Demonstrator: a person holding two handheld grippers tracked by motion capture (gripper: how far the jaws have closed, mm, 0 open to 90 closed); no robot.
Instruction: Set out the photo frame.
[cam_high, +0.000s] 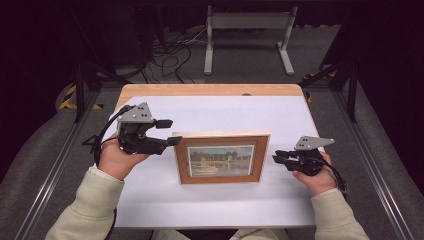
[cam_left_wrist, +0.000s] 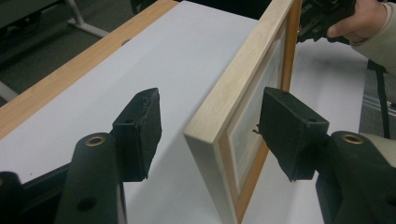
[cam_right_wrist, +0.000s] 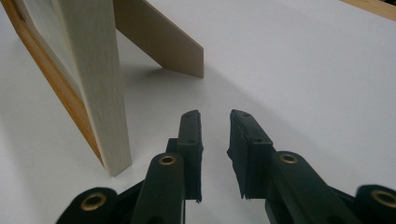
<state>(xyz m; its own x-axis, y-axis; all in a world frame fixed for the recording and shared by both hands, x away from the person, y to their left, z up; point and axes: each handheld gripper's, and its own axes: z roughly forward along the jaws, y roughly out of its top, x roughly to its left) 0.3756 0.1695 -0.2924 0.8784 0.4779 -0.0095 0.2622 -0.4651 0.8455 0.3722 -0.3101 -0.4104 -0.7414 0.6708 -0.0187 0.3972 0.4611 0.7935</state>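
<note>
Frame stands upright mid-table on the white sheet, picture side facing the near edge, leaning back a little. Rectangular, landscape format: pale raw-wood outer edge, warmer orange-brown wood face, cream mat, small painted landscape print in the middle. Flat pale wood strut angles off the back down to the sheet, seen in the right gripper view; it props the frame. Sheet is smooth, matte, white, and covers most of the table, whose light wood top shows as a strip along the far edge. Left gripper sits at the frame's left end, jaws wide apart and straddling the upper left corner: in the left gripper view one black blocky pad is behind the frame and clearly off it, the other is in front of the picture face with a gap, so no grip. Pads look rough, foam-like, with chipped edges. Right gripper is just off the frame's right end, near but apart, jaws parted with nothing between them, bare sheet under them. Both grippers are matte black with brass-coloured pivot bushings and a grey three-cornered plate on top. Person's cream sleeves come in from the near side.
</note>
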